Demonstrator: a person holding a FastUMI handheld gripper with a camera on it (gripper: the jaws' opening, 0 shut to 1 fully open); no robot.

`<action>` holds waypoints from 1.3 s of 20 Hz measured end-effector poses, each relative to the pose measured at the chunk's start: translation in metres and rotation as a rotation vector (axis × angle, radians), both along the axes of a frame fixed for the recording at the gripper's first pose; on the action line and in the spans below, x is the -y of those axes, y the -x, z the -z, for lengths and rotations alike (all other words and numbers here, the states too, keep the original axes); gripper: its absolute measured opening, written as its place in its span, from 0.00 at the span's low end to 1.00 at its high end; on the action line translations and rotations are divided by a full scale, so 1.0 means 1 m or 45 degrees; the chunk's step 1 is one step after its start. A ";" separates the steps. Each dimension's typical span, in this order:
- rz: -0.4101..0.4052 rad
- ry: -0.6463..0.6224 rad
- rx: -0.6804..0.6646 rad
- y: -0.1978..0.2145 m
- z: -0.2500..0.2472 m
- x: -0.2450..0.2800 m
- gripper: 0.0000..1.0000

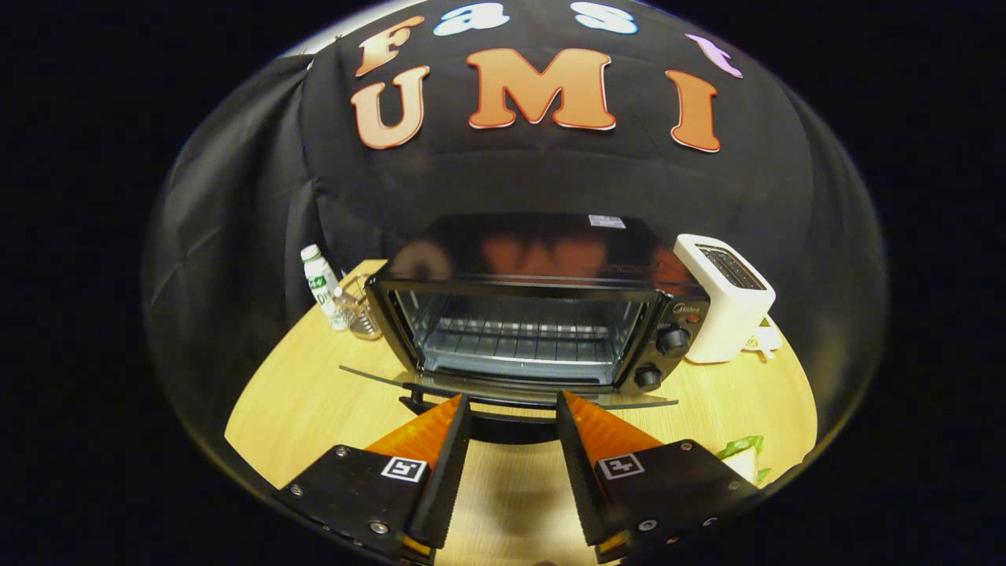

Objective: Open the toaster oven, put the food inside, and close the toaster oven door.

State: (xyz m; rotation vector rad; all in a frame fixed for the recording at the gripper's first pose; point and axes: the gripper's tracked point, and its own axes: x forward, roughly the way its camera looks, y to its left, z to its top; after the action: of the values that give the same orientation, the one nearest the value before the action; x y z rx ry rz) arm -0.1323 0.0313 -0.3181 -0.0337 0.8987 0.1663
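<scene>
- Two fingers of the gripper point(512, 409) stand apart with nothing between them, tips just short of the toaster oven's point(534, 314) lowered glass door point(503, 389).
- Oven cavity open, wire rack point(519, 334) inside, bare.
- Left of the oven: a small bottle point(321, 284) and a glass measuring cup point(360, 310).
- Right of it, touching or nearly so: a white toaster point(727, 303).
- Food with green leaf point(743, 452) lies on the table point(314, 401), right of the oven's front.

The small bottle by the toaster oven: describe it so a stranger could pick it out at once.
Start at the black toaster oven, its door folded down, just beyond the open gripper. On the side away from the white toaster, at the wooden table's back edge, stands the small bottle. Unlike the clear glass cup beside it, it is white with a green cap and label.
</scene>
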 end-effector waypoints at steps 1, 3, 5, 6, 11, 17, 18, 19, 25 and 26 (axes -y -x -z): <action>-0.034 0.032 -0.025 0.008 0.004 -0.001 0.65; -0.079 0.084 -0.050 0.022 0.010 -0.001 0.65; -0.088 0.096 -0.101 0.035 0.017 0.000 0.64; -0.076 0.081 -0.144 0.042 0.021 0.001 0.64; 0.030 -0.145 -0.499 0.085 0.065 -0.011 0.62; 0.073 -0.220 -0.625 0.088 0.090 -0.012 0.66; 0.068 -0.245 -0.637 0.088 0.088 -0.014 0.69; 0.063 -0.278 -0.639 0.087 0.085 -0.016 0.70; 0.092 -0.466 -0.605 0.083 0.037 0.020 0.86; 0.122 -0.462 -0.581 0.079 0.030 0.040 0.87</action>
State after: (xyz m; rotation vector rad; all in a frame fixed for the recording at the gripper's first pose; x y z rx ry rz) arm -0.2110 -0.0083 -0.3479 0.3981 1.3099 0.2514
